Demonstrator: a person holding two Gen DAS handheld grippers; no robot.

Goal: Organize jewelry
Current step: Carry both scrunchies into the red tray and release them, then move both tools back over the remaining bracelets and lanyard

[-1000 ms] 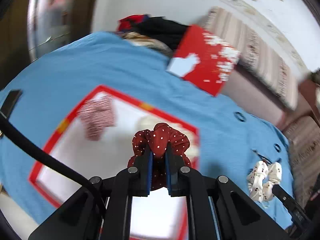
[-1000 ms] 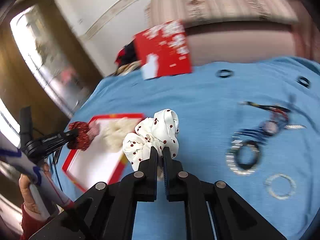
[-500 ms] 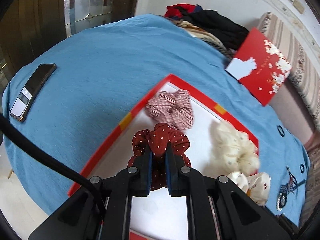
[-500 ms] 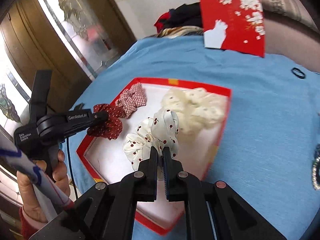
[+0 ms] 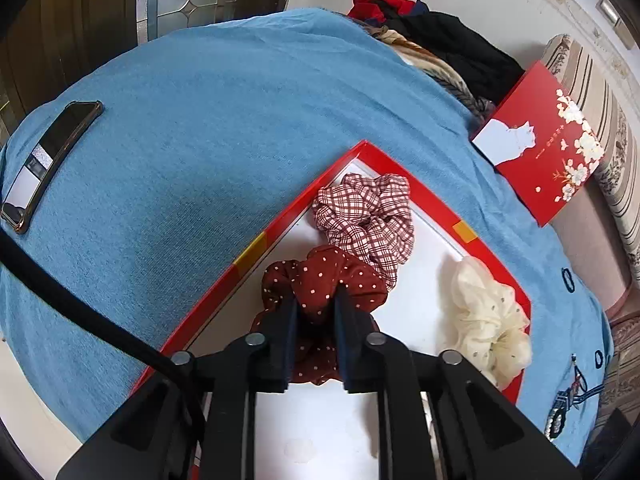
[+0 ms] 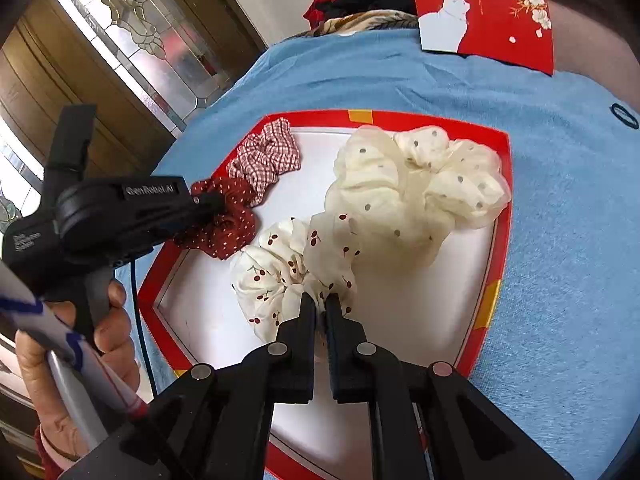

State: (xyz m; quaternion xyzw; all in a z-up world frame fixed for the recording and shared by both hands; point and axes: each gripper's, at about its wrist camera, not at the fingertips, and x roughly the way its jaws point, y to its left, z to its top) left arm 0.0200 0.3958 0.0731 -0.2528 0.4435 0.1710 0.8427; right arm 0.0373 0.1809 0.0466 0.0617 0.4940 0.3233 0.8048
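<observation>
Opening since earlier, the left gripper (image 5: 316,300) lowers the red scrunchie (image 5: 320,280) into the tray (image 5: 248,252); the right gripper (image 6: 320,306) stays clamped on the cherry scrunchie (image 6: 280,268).

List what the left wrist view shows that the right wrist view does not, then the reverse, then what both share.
Left wrist only: a phone on the blue cloth and a beaded charm at the cloth's far right.

Right wrist only: the cherry scrunchie pinched in the shut right gripper, and the hand holding the left gripper.

Both: the red tray, the plaid scrunchie, the cream scrunchie, the red card, and the dotted scrunchie between the left gripper's opening jaws.
</observation>
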